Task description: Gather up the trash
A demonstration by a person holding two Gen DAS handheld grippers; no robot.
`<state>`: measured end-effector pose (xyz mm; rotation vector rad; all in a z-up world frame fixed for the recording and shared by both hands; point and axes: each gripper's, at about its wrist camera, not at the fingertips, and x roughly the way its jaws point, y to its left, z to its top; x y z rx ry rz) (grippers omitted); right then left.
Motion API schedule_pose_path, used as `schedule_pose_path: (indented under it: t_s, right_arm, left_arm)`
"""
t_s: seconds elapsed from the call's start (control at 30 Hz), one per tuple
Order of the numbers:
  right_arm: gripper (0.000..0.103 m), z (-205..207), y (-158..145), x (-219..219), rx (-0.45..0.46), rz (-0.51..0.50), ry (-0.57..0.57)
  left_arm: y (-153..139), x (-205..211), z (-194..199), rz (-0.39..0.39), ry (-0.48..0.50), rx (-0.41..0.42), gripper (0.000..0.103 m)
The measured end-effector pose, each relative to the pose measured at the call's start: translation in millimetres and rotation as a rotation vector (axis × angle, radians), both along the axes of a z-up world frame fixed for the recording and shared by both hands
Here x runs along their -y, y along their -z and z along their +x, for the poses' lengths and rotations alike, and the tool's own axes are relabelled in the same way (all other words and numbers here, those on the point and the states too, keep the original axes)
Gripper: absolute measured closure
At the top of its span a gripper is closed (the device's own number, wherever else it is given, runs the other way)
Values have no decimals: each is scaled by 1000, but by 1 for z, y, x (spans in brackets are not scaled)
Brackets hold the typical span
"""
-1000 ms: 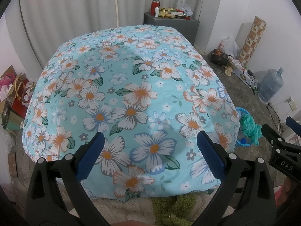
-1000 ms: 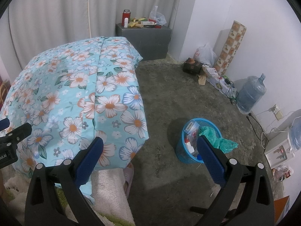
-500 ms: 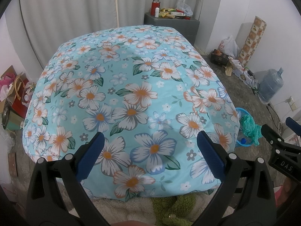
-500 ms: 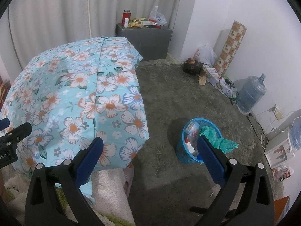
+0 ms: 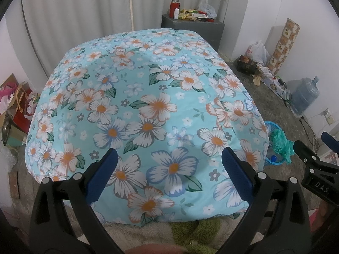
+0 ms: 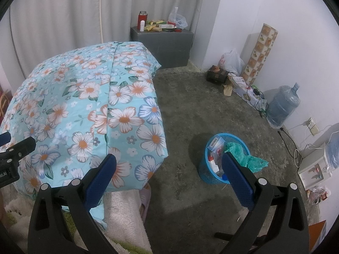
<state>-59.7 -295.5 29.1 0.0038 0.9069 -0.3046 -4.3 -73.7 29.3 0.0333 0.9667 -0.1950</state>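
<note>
Trash is sitting mostly in the blue basket (image 6: 224, 158), which is standing on the concrete floor (image 6: 211, 110) at about three o'clock from the bed. Both grippers are hovering with nothing in them: the left gripper (image 5: 169, 175) is holding its blue pads wide apart over the floral bedspread (image 5: 148, 105), and the right gripper (image 6: 169, 175) is spreading just as wide above the floor, its right pad overlapping the basket in the right wrist view. Neither set of jaws is touching anything.

Moving outward, the basket is already carrying wrappers, a small bottle and a crumpled green plastic bag (image 6: 247, 158) that is spilling over its rim at four o'clock. Judging by that, part of the collecting is looking done.

Further out, loose items are lying along the wall at one o'clock: a dark box (image 6: 218, 74), a white plastic bag (image 6: 231, 61), a scrap of brown paper (image 6: 227, 90) and some packets beside a patterned roll (image 6: 260, 53). At twelve o'clock a grey cabinet (image 6: 165, 44) is holding a clutter of wrappers and a thin bag. These are probably what is remaining, though which pieces count as rubbish I cannot tell. A water jug (image 6: 281, 108) is standing at two o'clock.
</note>
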Motion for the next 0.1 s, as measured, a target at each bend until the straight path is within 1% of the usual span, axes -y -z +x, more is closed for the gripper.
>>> schedule_pose_path:
  t_s: [0.1]
  right_arm:
    - [6,0,0,0,-1,-1,0]
  left_arm:
    - [1,-1,-2,0,1,0,9]
